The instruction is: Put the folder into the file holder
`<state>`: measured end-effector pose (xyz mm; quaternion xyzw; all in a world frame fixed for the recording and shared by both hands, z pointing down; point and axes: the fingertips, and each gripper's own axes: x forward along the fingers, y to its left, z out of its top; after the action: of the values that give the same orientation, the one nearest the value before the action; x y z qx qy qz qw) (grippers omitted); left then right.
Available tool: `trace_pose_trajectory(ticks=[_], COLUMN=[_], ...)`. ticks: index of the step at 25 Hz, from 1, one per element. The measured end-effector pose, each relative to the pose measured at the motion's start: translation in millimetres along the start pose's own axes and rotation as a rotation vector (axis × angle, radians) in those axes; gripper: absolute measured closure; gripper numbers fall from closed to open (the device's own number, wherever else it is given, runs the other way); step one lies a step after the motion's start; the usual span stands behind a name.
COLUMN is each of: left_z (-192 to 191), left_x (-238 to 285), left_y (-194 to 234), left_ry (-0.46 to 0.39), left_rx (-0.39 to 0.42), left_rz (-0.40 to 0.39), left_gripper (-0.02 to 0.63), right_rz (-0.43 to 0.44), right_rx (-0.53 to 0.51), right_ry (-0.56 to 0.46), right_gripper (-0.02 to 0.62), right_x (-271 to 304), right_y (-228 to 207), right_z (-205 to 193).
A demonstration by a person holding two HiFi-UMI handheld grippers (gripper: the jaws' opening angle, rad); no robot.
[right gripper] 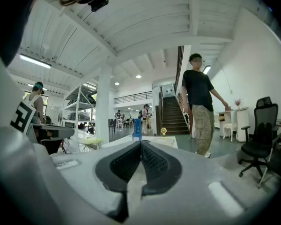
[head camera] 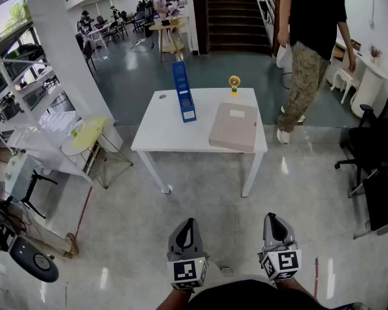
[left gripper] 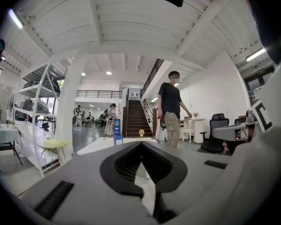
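Observation:
A pale pink folder lies flat on the right half of a white table. A blue file holder stands upright near the table's middle left; it also shows far off as a blue file holder and a blue file holder. My left gripper and right gripper are held low over the floor, well short of the table. Both are shut with nothing between the jaws. The left gripper and right gripper point toward the table.
A small yellow fan stands at the table's far edge. A person in a black shirt walks at the back right. Black office chairs stand at right, a yellow stool and white racks at left, stairs behind.

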<state>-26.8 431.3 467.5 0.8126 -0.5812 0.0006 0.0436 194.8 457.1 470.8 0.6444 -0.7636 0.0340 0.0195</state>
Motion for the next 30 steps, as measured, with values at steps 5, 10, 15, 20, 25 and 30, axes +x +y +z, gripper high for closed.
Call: trace_pose_trajectory(ticks=[5, 10, 15, 20, 25, 30], left_z=[7, 5, 13, 8, 4, -1], left_x=[4, 9, 9, 13, 18, 26], left_y=[3, 6, -1, -9, -12, -15], left_ry=[-0.009, 0.000, -0.035, -0.035, -0.035, -0.034], left_rx=[0.008, 0.010, -0.016, -0.020, -0.030, -0.078], left_rz=[-0.005, -0.009, -0.036, -0.085, -0.112, -0.135], left_gripper=[0.607, 0.607, 0.607, 0.607, 0.554, 0.183], right_rz=[0.004, 0.002, -0.004, -0.003, 0.009, 0.046], right_rx=[0.005, 0.004, 0.007, 0.003, 0.000, -0.010], right_ry=[0.011, 0.009, 0.008, 0.003, 0.054, 0.070], right_gripper=[0.597, 0.597, 0.597, 0.551, 0.351, 0.272], right_x=[2, 7, 8, 13, 19, 22], right_y=[2, 1, -1, -3, -2, -3], right_z=[-2, -2, 0, -4, -13, -22])
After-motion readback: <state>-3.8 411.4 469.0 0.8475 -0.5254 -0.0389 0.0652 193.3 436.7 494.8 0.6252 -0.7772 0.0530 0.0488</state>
